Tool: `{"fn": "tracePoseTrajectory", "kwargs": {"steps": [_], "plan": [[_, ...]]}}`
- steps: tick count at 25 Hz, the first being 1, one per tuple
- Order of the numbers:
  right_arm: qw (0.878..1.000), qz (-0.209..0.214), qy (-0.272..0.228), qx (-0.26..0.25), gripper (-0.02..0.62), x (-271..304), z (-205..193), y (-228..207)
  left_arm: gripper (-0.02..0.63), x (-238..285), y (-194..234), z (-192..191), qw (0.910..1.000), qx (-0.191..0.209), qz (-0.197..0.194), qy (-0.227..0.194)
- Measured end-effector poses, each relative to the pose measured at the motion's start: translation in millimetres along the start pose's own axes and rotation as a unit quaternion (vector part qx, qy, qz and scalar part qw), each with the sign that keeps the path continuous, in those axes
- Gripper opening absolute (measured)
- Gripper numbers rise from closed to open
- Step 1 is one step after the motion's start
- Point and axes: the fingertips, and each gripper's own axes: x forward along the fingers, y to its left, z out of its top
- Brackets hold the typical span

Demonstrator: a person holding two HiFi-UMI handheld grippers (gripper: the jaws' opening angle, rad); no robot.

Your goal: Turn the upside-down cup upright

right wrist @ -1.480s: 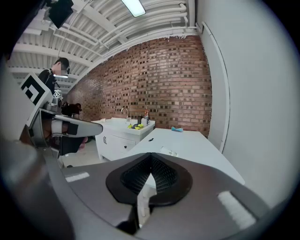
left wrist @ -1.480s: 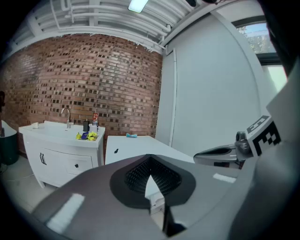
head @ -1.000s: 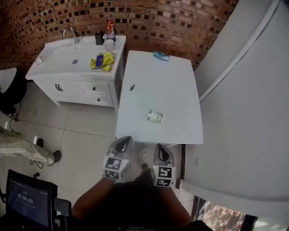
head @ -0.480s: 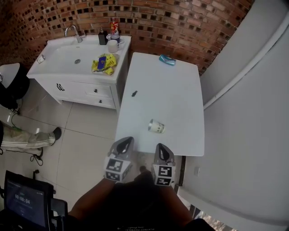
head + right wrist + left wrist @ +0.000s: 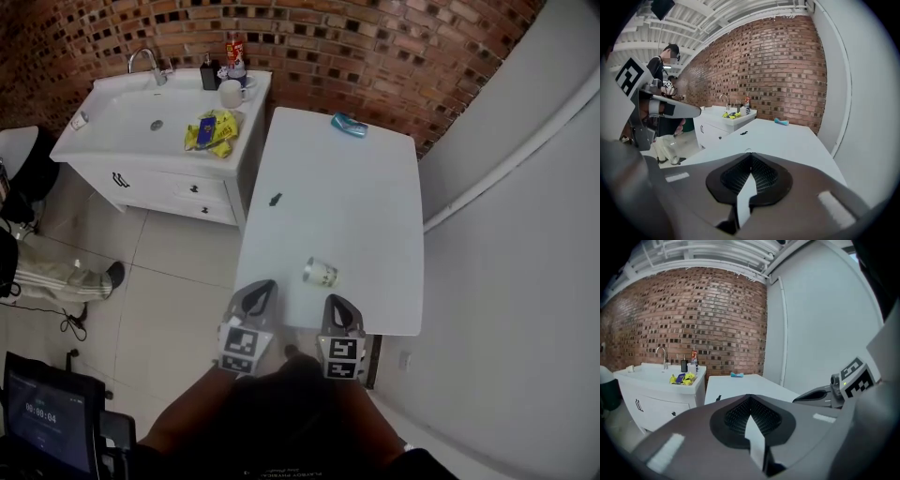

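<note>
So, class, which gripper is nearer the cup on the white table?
Right. The right gripper is just short of the cup, at the near edge of the table; the left gripper is off to the cup's left, farther away.

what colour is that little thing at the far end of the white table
Light blue. The little thing shows best in the head view.

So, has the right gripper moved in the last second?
Yes. The right gripper has come forward toward the cup: its tip now overlaps the table's near edge, where a second ago it stopped just short of it.
</note>
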Motion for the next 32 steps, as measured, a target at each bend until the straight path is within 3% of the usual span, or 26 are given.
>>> {"fn": "tracePoseTrajectory", "kwargs": {"steps": [6,15,22,25,32], "plan": [[0.998,0.02,0.028,-0.056,0.015,21,-3,1,-0.003,16,-2,-7,0.9999,-0.006,-0.004,0.012],[0.982,0.055,0.074,-0.163,0.067,47,-16,15,-0.003,29,7,-18,0.9995,-0.015,0.0,0.027],[0.943,0.076,0.104,-0.308,0.178,57,-40,20,-0.003,28,17,-26,0.9991,-0.028,0.013,0.028],[0.93,0.084,0.124,-0.334,0.24,61,-50,21,-0.003,29,16,-30,0.9989,-0.031,0.013,0.031],[0.9,0.074,0.186,-0.389,0.281,78,-58,15,-0.003,25,22,-39,0.9982,-0.046,0.014,0.035]]}}
